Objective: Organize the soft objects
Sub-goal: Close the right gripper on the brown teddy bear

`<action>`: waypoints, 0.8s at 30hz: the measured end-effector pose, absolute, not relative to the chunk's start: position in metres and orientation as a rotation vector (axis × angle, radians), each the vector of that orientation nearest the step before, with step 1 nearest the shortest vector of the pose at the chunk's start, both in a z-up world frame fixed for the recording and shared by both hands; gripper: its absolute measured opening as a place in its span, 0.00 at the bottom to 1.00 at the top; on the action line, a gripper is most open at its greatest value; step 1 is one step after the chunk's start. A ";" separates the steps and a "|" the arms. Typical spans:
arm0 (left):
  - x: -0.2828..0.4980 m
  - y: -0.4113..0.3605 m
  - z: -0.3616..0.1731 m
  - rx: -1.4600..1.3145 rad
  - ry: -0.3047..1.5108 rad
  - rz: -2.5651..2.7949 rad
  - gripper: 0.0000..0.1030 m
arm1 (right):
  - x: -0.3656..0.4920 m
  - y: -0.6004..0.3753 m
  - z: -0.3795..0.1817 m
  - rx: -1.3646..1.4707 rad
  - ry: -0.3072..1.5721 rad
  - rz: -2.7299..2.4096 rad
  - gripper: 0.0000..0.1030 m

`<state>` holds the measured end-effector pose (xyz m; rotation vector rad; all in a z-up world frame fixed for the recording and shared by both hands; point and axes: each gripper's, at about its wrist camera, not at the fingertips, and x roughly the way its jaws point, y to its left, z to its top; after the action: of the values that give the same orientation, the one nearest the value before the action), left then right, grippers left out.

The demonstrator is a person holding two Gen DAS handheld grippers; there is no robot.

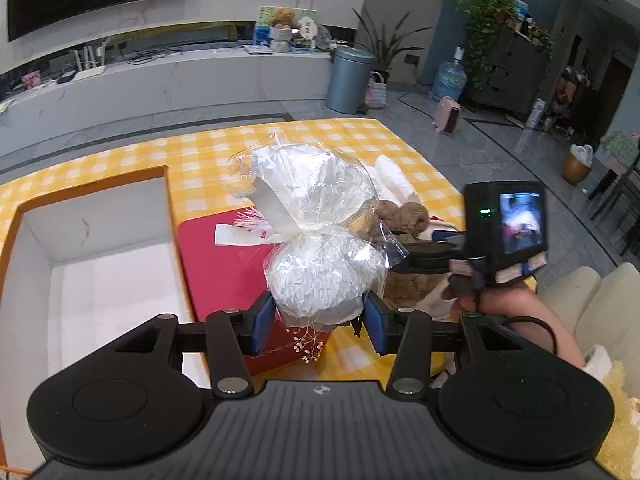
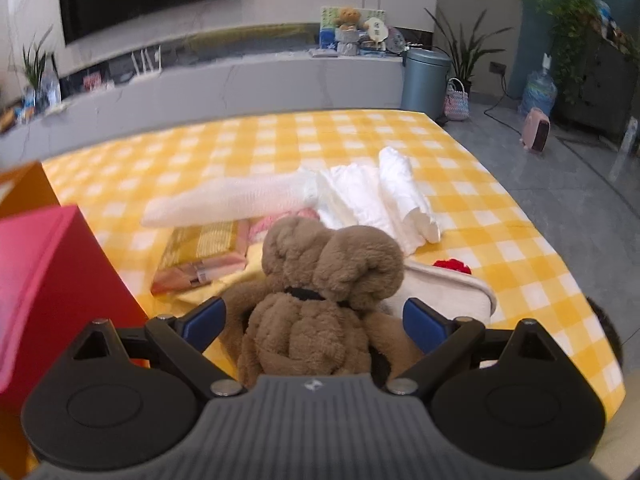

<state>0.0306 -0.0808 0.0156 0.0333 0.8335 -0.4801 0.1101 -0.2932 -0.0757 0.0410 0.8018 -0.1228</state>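
Note:
My left gripper (image 1: 320,322) is shut on a white bundle wrapped in clear cellophane (image 1: 320,272), tied with a cream ribbon, held above the red box lid (image 1: 224,264). To its left is the open orange box (image 1: 96,256) with a white inside. My right gripper (image 2: 316,322) stands wide around a brown plush bear (image 2: 320,300), its blue pads apart from the fur on both sides. The bear also shows in the left wrist view (image 1: 404,216), beside the right gripper's body (image 1: 504,224).
On the yellow checked cloth (image 2: 520,280) lie white folded cloths (image 2: 384,196), a white mesh tube (image 2: 224,200), a yellow packet (image 2: 208,248), a white pouch (image 2: 444,292) and a red item (image 2: 452,266). The red lid (image 2: 52,280) is at the left.

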 end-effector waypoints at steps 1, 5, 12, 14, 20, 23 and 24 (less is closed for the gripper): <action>0.031 -0.082 0.015 0.040 0.835 -0.493 0.52 | 0.112 -0.291 -0.079 0.017 0.817 -0.129 0.91; 0.029 -0.094 0.020 0.065 0.823 -0.514 0.53 | 0.115 -0.286 -0.091 -0.045 0.882 -0.145 0.85; 0.022 -0.109 0.020 0.105 0.821 -0.517 0.53 | 0.107 -0.289 -0.087 -0.019 0.859 -0.115 0.60; 0.021 -0.112 0.021 0.109 0.822 -0.523 0.53 | 0.105 -0.292 -0.084 0.002 0.850 -0.106 0.57; 0.017 -0.115 0.026 0.118 0.809 -0.526 0.53 | 0.092 -0.301 -0.071 0.108 0.801 -0.062 0.52; 0.016 -0.113 0.029 0.103 0.803 -0.518 0.53 | 0.086 -0.309 -0.065 0.175 0.773 -0.045 0.48; 0.015 -0.111 0.029 0.095 0.800 -0.516 0.53 | 0.084 -0.312 -0.063 0.198 0.761 -0.050 0.48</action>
<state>0.0150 -0.1113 0.0291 0.0948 0.8002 -0.5159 0.0840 -0.3116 -0.0634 0.1982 0.7611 -0.0499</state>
